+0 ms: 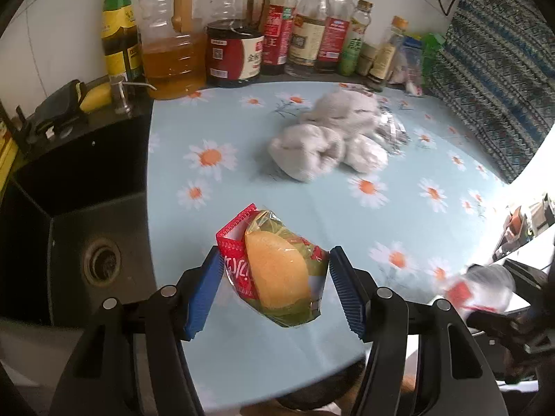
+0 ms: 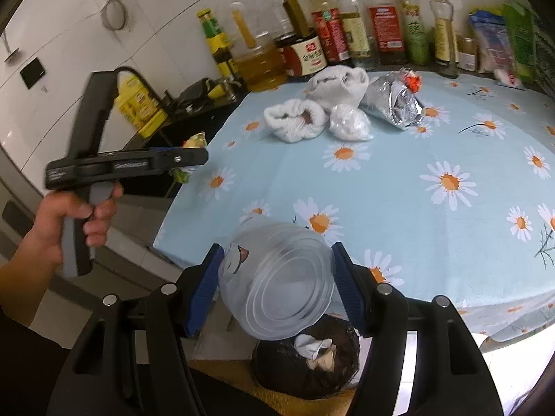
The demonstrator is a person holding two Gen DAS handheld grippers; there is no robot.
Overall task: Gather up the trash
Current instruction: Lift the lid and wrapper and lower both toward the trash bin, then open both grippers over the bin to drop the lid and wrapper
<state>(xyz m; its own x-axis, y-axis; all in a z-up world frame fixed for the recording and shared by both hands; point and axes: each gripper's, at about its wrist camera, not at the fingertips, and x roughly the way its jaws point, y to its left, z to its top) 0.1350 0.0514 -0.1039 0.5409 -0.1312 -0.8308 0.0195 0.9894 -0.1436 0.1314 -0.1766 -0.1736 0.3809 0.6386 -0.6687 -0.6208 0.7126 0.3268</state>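
My left gripper (image 1: 275, 289) has black arms and ridged blue pads (image 1: 204, 298); its jaws hold a red-and-clear snack wrapper (image 1: 277, 270) with a pale orange piece inside. My right gripper (image 2: 275, 286) matches it, around a clear, colourless plastic bottle (image 2: 277, 287). The tablecloth (image 2: 399, 208) is pale blue, printed with white daisies with orange centres. At twelve o'clock on the table lie white crumpled cloths (image 2: 312, 111) and a silver foil bag (image 2: 395, 104). At nine o'clock the sink (image 1: 69, 208) is black. At six o'clock the bin (image 2: 305, 364) is dark brown.
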